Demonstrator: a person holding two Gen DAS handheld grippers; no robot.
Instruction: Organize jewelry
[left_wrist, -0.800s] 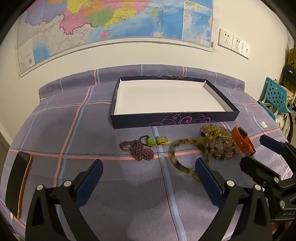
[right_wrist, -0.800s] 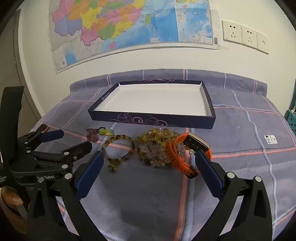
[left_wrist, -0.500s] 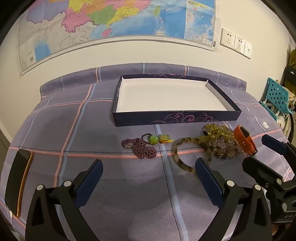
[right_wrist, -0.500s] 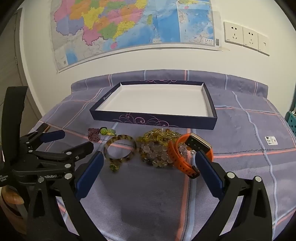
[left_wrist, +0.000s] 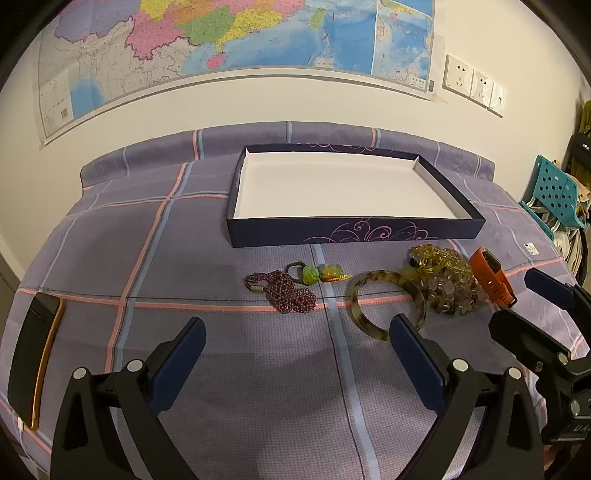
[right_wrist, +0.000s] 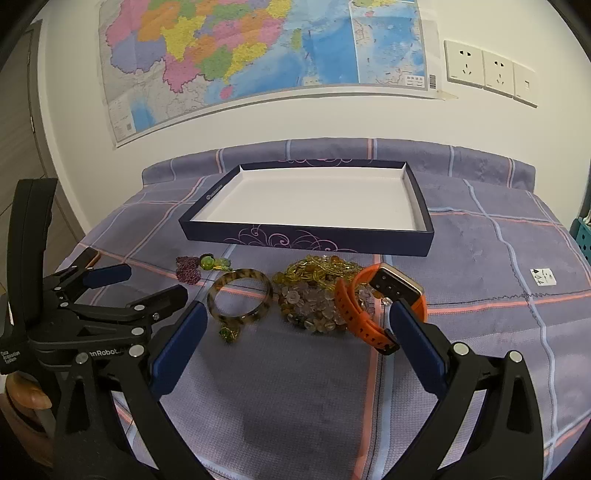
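Observation:
A shallow dark blue box (left_wrist: 354, 236) (right_wrist: 306, 240) with a white, bare inside lies on the checked purple cloth. In front of it lie a purple bead bracelet (left_wrist: 291, 295) (right_wrist: 187, 271), a green and yellow charm (left_wrist: 310, 274) (right_wrist: 207, 261), a tortoiseshell bangle (left_wrist: 354, 310) (right_wrist: 240, 295), a heap of yellow and clear beads (left_wrist: 443, 280) (right_wrist: 314, 295) and an orange watch (left_wrist: 491, 277) (right_wrist: 369, 314). My left gripper (left_wrist: 297, 328) (right_wrist: 147, 284) hovers open just short of the purple beads. My right gripper (right_wrist: 298, 312) (left_wrist: 517, 301) is open before the bead heap and watch. Neither holds anything.
A dark phone (left_wrist: 33, 362) with an orange edge lies at the cloth's near left. A small white sticker (right_wrist: 543, 277) sits on the cloth at the right. A teal perforated chair (left_wrist: 554, 192) stands past the right edge. A map and sockets hang on the wall behind.
The left gripper has drifted slightly left, so the jewellery sits a little further right in its view. The right gripper has barely moved. Both stay open, and nothing on the cloth has shifted.

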